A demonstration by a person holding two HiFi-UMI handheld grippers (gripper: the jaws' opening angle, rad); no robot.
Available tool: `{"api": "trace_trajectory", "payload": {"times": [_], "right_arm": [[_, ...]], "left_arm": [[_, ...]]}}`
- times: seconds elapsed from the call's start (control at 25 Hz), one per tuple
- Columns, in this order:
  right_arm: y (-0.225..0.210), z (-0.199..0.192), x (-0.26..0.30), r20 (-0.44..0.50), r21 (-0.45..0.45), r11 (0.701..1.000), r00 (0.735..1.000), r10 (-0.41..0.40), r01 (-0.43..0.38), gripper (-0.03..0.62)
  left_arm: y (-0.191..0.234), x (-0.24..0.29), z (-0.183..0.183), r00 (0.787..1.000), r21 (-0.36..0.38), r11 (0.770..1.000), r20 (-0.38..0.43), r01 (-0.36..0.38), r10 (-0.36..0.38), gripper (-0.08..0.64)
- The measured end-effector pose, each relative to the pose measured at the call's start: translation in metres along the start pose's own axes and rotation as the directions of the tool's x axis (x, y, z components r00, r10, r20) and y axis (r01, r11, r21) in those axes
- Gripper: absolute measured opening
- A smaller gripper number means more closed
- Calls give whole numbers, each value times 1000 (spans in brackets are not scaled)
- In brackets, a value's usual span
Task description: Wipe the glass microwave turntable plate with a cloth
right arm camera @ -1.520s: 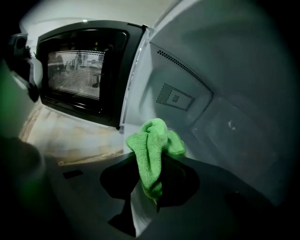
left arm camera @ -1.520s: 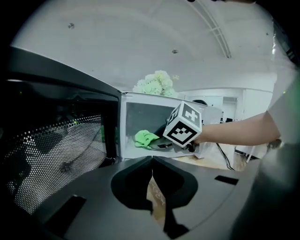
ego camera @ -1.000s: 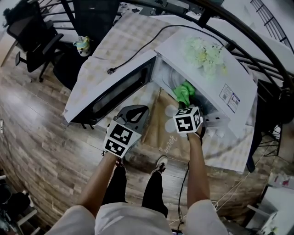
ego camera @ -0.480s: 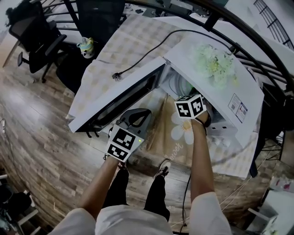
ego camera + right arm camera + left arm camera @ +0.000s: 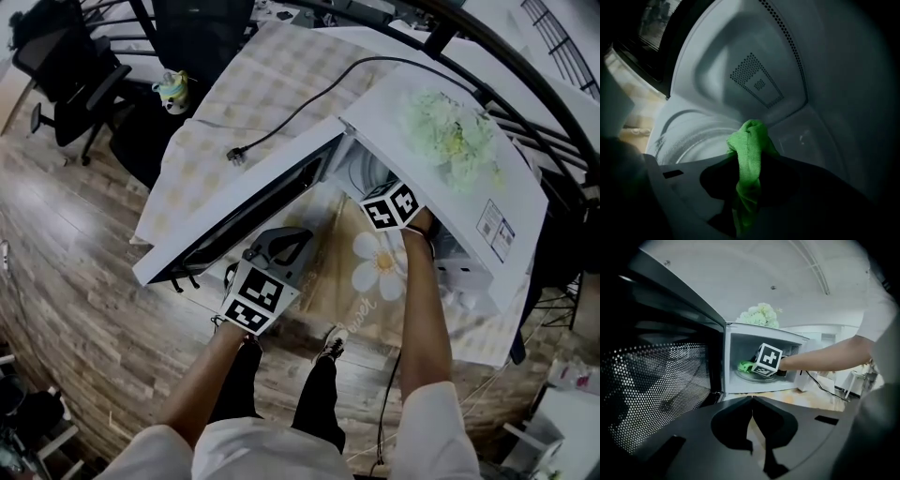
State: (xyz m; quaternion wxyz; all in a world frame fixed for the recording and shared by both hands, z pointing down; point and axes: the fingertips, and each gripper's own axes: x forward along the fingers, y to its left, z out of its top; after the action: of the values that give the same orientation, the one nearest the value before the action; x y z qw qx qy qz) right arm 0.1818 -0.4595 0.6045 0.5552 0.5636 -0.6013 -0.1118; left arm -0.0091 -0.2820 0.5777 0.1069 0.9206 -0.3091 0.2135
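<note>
1. Glass turntable plate (image 5: 752, 376) lies flat on the floor of the microwave (image 5: 380, 112) cavity. The ribbed rim shows pale and clear in the right gripper view.
2. The microwave is white and stands on a tabletop (image 5: 253, 89) covered in a pale checked cloth. Its door (image 5: 225, 211) is swung wide open towards the person's left.
3. The right claw (image 5: 748, 168) is reached well inside the cavity, with only its marker cube showing at the opening from above. Its jaws are pinched on a bright green cloth (image 5: 749, 150).
4. The cloth is bunched into a wad that sticks out past the jaw tips, with a strip trailing back between them. The wad sits over the plate near its back edge, close to where the rear wall meets the floor. I cannot tell whether it is touching the glass.
5. The left claw (image 5: 751, 401) is held low in front of the open door, apart from the microwave. Its jaws are pressed together at the tips with nothing between them.
6. In the left gripper view, the door's perforated window (image 5: 651, 390) fills the left side. The right arm stretches into the oven from the right.
7. A bunch of pale green and white flowers (image 5: 450, 136) rests on top of the microwave.
8. A tan mat with a white daisy (image 5: 377, 265) lies on the tabletop in front of the oven.
9. A black power cord (image 5: 300, 108) curves over the tabletop, its plug lying loose.
10. An office chair (image 5: 70, 75) stands on the wooden floor (image 5: 75, 281) beyond the tabletop.
</note>
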Motion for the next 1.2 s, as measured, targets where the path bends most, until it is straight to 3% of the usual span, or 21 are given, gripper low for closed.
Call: {"api": "trace_trajectory", "payload": {"times": [0.24, 0.36, 0.56, 0.68, 0.92, 1.04, 1.2], "right_arm": [[29, 28, -17, 132, -10, 994, 985, 111, -110, 98], [34, 25, -25, 151, -4, 992, 980, 126, -127, 98], [4, -23, -21, -24, 86, 996, 1000, 4, -2, 101], [-6, -44, -22, -120, 49, 998, 992, -45, 51, 101], [-12, -65, -26, -213, 101, 993, 976, -39, 62, 101], [-3, -53, -34, -175, 126, 991, 985, -10, 33, 100], [33, -6, -46, 19, 102, 992, 997, 75, -77, 100]], "left_arm": [[-2, -4, 2, 1000, -7, 1000, 4, -1, 1, 18], [-5, -5, 5, 1000, -8, 1000, 6, -2, 2, 18], [-14, -7, 9, 1000, 8, 1000, 15, 0, 0, 18], [-18, -10, 7, 1000, 14, 1000, 11, 3, -3, 18], [-23, -15, 10, 1000, 12, 1000, 25, 14, -15, 18], [-16, -22, 9, 1000, 6, 1000, 27, -1, 1, 18], [-12, -30, 8, 1000, -1, 1000, 25, -12, 12, 18]]}}
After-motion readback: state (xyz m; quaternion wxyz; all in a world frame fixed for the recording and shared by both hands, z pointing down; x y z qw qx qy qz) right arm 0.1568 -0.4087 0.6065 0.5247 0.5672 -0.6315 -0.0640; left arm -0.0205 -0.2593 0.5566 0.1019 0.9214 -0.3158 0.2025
